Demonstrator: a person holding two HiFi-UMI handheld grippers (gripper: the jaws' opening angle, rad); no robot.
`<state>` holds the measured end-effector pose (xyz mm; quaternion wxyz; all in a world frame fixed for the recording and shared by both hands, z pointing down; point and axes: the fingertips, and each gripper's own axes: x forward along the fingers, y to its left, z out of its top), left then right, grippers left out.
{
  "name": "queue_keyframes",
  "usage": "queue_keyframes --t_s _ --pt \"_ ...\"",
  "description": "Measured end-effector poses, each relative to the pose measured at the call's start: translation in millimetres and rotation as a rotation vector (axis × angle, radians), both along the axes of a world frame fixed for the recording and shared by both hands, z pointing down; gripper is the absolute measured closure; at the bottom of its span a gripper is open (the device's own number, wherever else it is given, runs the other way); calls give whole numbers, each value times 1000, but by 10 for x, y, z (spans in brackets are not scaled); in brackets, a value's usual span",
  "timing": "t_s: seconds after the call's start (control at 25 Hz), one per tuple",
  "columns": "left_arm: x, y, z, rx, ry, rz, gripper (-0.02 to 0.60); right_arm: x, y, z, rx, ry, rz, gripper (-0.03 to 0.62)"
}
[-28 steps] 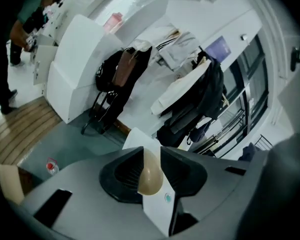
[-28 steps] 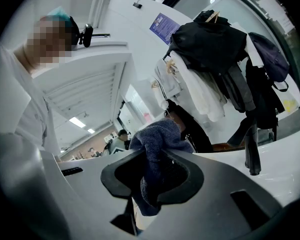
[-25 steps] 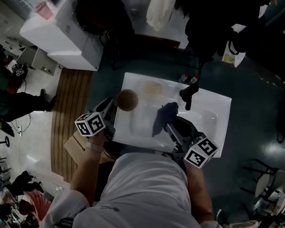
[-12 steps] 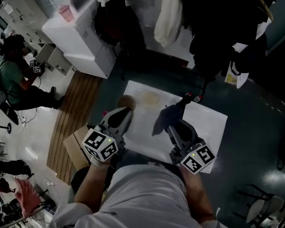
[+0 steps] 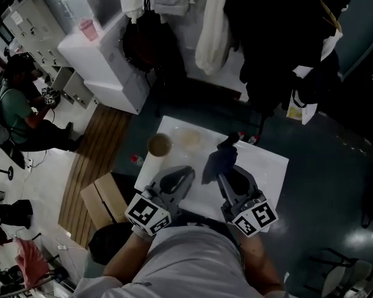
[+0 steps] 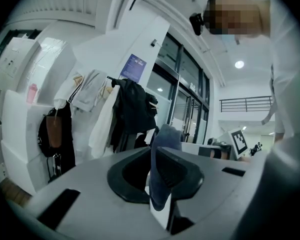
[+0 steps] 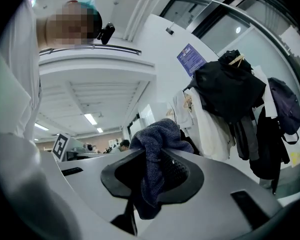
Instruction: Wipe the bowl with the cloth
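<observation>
A brown bowl (image 5: pixel 160 145) sits near the left edge of the white table (image 5: pixel 264 166); no gripper touches it. My left gripper (image 5: pixel 188 171) is held level, below and right of the bowl in the head view. Its jaws have just been closing and now stand a narrow slit apart (image 6: pixel 154 171) with nothing pinched. The dark blue cloth (image 6: pixel 166 134) shows beyond that slit. My right gripper (image 5: pixel 229 172) is shut on the cloth (image 5: pixel 217 160). In the right gripper view the cloth (image 7: pixel 157 139) bunches above the jaws (image 7: pixel 152 176) and hangs below them.
A pale round shape (image 5: pixel 189 138) lies on the table behind the bowl, with small bottles (image 5: pixel 239 135) at the back edge. A cardboard box (image 5: pixel 102 197) stands left of the table. Beyond are a white cabinet (image 5: pixel 105 61) and hanging clothes (image 5: pixel 267 42). A person (image 5: pixel 18 110) sits far left.
My left gripper has drawn back from the bowl toward my body and risen; the bowl stays on the table. My right gripper has lifted a little with the cloth.
</observation>
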<state>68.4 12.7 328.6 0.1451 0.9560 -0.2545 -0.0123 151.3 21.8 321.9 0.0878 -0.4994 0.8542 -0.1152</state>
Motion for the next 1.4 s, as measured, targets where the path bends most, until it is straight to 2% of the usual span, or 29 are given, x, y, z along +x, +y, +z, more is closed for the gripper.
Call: queue_keyframes --t_s 0.28,1.4 --pt "-1 -39 -69 19 17 37 545 -100 32 -57 34 44 34 510" --pt "-254 -258 3 16 20 43 544 -211 -42 -85 54 85 113 510"
